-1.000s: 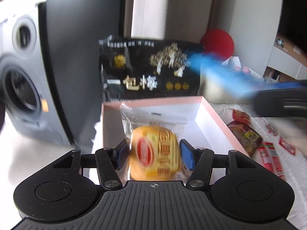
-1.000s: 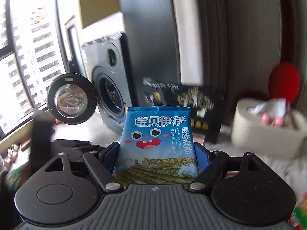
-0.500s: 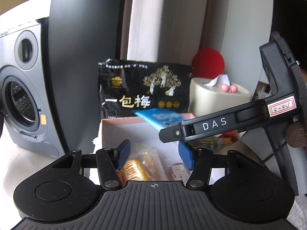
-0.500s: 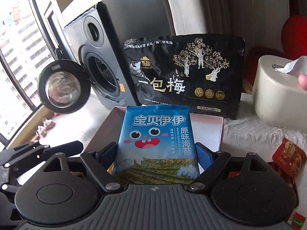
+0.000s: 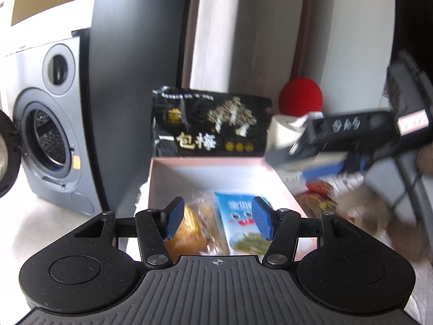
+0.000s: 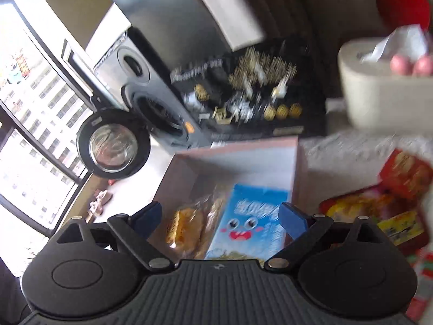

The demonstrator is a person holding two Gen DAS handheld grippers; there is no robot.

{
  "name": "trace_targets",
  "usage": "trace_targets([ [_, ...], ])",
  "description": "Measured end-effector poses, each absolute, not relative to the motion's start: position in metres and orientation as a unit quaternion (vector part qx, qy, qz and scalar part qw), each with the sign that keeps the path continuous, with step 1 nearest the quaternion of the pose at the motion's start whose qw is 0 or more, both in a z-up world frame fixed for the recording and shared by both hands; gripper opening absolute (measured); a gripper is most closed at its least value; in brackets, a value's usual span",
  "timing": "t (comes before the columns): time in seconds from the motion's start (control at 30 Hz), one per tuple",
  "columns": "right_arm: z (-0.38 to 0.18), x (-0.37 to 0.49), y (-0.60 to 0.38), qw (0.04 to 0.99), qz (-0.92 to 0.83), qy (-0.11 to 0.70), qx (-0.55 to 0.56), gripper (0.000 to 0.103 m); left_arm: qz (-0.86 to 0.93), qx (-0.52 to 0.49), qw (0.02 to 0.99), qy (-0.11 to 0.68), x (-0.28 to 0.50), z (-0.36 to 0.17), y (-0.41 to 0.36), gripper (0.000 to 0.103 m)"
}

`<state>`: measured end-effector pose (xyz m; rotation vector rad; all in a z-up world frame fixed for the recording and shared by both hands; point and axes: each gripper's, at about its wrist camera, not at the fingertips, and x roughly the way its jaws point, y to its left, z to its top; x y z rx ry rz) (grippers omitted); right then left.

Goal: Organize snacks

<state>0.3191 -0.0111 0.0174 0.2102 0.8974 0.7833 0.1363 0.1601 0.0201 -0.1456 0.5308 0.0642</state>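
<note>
Blue seaweed packet (image 6: 251, 227) with cartoon face, beside "包梅"-lettered black bag (image 5: 211, 130).

left gripper (image 5: 217, 218) fingers apart, empty; right gripper (image 6: 219, 216) fingers opening, nothing clamped, angled down

One pink box (image 5: 205, 162), one blue seaweed packet (image 5: 238, 216), one black pouch (image 5: 211, 124).

White knitted cloth (image 6: 349, 149) covering the surface. Pink box (image 5: 205, 162) at centre; black plum bag (image 5: 211, 127) upright just behind its far wall. Cream tissue holder (image 6: 384, 100) far right. Red snack packets (image 6: 379, 211) loose on cloth, right of box.
</note>
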Motion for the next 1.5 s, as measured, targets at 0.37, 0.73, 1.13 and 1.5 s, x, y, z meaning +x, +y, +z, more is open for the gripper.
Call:
trace_targets([
  [0.37,-0.014,0.372,-0.121,0.877,0.191,0.436,0.071,0.094,-0.089,-0.092,0.953,0.276,0.113,-0.010,0.100,0.061],
  [0.73,-0.078,0.432,-0.079,0.893,0.150,0.424,0.019,0.094,-0.129,-0.091,0.934,0.321,0.119,-0.039,0.081,0.061],
  [1.13,-0.063,0.370,-0.076,0.876,0.244,0.393,-0.134,0.060,-0.118,-0.118,0.924,0.343,0.131,-0.061,0.090,0.060],
  [1.5,-0.050,0.245,-0.127,0.831,0.367,0.390,-0.150,0.058,-0.142,-0.128,0.918,0.349,0.115,-0.059,0.074,0.060],
])
